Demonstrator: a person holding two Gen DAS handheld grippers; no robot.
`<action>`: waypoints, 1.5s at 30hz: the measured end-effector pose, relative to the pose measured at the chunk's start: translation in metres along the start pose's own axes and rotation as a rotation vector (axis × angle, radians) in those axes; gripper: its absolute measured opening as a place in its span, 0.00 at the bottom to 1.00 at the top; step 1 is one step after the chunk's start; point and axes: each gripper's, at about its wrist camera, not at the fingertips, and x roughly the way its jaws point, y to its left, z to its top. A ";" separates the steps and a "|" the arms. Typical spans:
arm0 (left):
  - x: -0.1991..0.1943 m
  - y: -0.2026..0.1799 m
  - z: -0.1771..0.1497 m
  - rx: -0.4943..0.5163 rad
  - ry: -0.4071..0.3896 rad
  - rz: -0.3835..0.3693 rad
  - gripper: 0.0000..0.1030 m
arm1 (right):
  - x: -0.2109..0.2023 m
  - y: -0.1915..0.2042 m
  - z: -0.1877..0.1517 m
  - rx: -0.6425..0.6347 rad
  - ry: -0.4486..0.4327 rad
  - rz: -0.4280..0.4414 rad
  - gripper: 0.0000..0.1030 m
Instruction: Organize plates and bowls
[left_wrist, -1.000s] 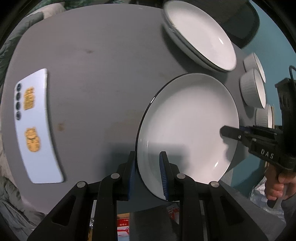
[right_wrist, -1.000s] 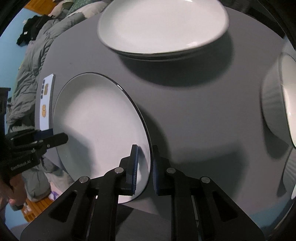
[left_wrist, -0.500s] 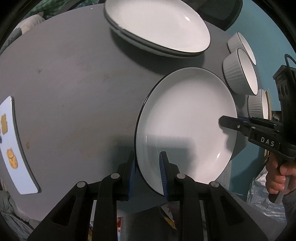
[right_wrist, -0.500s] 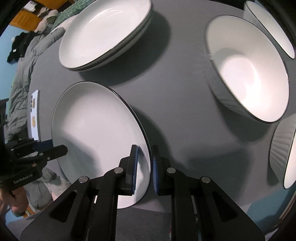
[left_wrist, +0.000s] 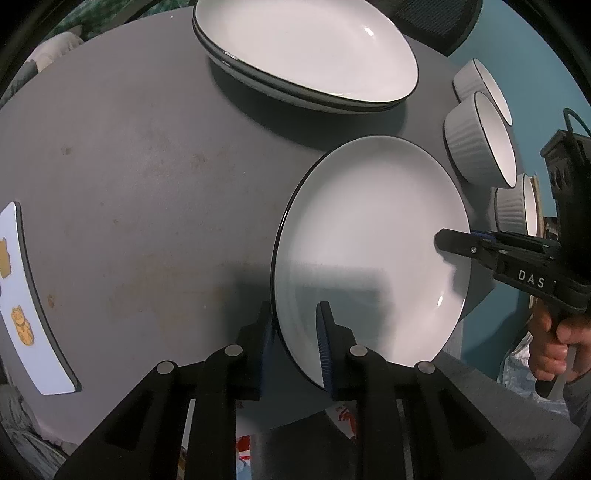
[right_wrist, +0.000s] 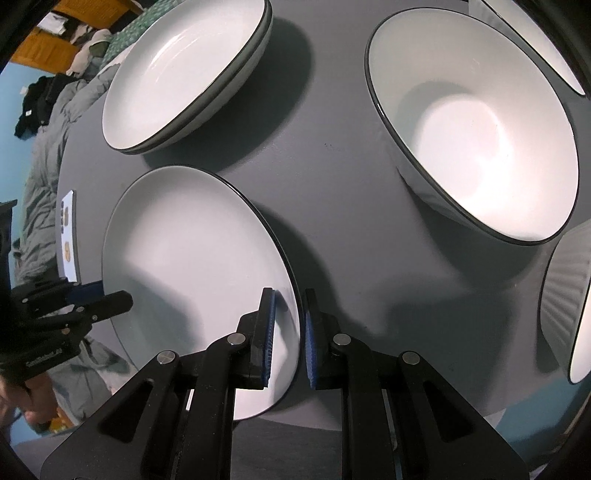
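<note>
A white plate with a dark rim (left_wrist: 369, 236) is held above the grey table by both grippers, one on each side of its rim. My left gripper (left_wrist: 295, 332) is shut on its near edge in the left wrist view. My right gripper (right_wrist: 288, 332) is shut on the opposite edge of the same plate (right_wrist: 192, 251). A stack of two white plates (left_wrist: 306, 51) sits at the far side of the table, also in the right wrist view (right_wrist: 184, 70). The right gripper shows in the left wrist view (left_wrist: 454, 240).
Ribbed white bowls (left_wrist: 480, 140) stand along the table's right edge; one large bowl (right_wrist: 476, 133) is close in the right wrist view. A white phone with cat stickers (left_wrist: 22, 302) lies at the table's left. Grey bedding (right_wrist: 44, 140) lies beyond the table.
The held plate has moved across the table toward the plate stack and bowls. The stack now looks closer and the phone has slid to the left of the view. Both grips are unchanged.
</note>
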 end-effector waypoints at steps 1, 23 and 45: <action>0.001 0.000 0.001 -0.007 0.000 0.003 0.21 | 0.000 0.000 0.000 -0.001 0.001 0.000 0.14; 0.005 0.012 -0.003 -0.109 0.005 0.009 0.19 | 0.003 -0.011 -0.008 0.027 -0.011 0.035 0.29; 0.003 0.009 0.000 -0.120 0.042 0.008 0.19 | 0.005 -0.001 0.004 0.030 0.019 0.042 0.17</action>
